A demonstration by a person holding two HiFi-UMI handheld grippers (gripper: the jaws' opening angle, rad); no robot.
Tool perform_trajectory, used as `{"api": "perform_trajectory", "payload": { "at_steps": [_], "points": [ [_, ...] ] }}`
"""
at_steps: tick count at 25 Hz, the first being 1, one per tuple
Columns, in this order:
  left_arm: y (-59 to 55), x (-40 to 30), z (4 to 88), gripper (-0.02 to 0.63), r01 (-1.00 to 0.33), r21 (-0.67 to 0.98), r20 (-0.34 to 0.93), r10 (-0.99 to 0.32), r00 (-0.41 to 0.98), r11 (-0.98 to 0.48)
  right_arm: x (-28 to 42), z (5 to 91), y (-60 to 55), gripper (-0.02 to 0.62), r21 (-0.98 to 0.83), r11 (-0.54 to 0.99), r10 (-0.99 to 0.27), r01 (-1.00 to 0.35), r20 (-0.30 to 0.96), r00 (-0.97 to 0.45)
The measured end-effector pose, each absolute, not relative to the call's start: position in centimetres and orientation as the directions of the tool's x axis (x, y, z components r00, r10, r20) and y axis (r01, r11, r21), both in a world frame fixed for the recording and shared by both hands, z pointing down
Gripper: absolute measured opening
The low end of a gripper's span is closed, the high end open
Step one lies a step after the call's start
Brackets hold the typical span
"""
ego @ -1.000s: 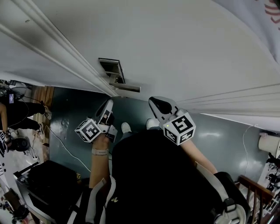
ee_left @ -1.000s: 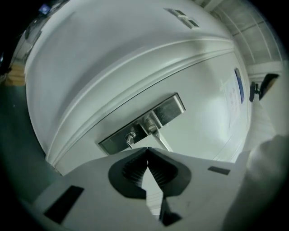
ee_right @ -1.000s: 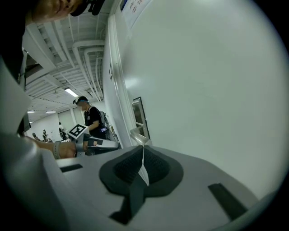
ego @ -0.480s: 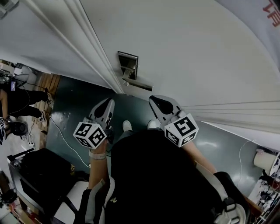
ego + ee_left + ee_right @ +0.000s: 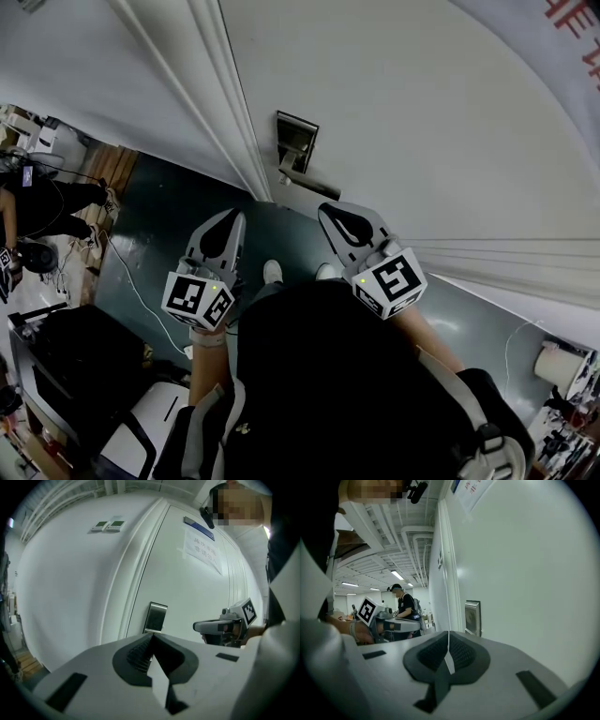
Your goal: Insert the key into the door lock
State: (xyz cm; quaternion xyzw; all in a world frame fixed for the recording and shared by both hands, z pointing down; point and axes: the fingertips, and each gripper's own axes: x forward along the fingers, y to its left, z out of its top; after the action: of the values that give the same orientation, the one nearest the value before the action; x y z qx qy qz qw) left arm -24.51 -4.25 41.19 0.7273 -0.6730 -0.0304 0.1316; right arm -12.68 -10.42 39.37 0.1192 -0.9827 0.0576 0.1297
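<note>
- The door lock plate (image 5: 296, 141) and its lever handle (image 5: 309, 180) have slid rightward across the head view.
- The door-frame moulding (image 5: 234, 122) now runs steeper.
- The marker cube (image 5: 199, 298) of the left tool (image 5: 228, 216) has sunk lower in frame.

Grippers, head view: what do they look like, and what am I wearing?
Left gripper and right gripper are light grey tapered shells, each with a dark teardrop recess behind the jaws and a white cube bearing black square markers. You wear a black top and a pale band on the left wrist.
</note>
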Motion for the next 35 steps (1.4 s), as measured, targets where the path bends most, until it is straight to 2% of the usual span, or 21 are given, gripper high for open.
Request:
{"api": "perform_trajectory", "payload": {
  "at_steps": [4,11,35],
  "points": [
    [-3.9,-24.4,40.1,0.009,-0.987,0.153,0.129,-0.989,0.076,-0.056,-13.4,38.3,-10.1,0.017,-0.027,0.974,-0.212,-0.225,0.247,-0.946],
    [-3.6,-24.7,38.8,0.009,-0.990,0.134,0.110,-0.993,0.047,-0.032,-14.2,36.7,-9.6,0.017,0.062,0.981,-0.193,-0.184,0.214,-0.957],
    [-3.5,-24.5,40.1,0.009,-0.988,0.143,0.120,-0.990,0.078,-0.061,-14.5,38.1,-8.8,0.017,0.050,0.987,-0.162,-0.154,0.271,-0.949]
  ]
}}
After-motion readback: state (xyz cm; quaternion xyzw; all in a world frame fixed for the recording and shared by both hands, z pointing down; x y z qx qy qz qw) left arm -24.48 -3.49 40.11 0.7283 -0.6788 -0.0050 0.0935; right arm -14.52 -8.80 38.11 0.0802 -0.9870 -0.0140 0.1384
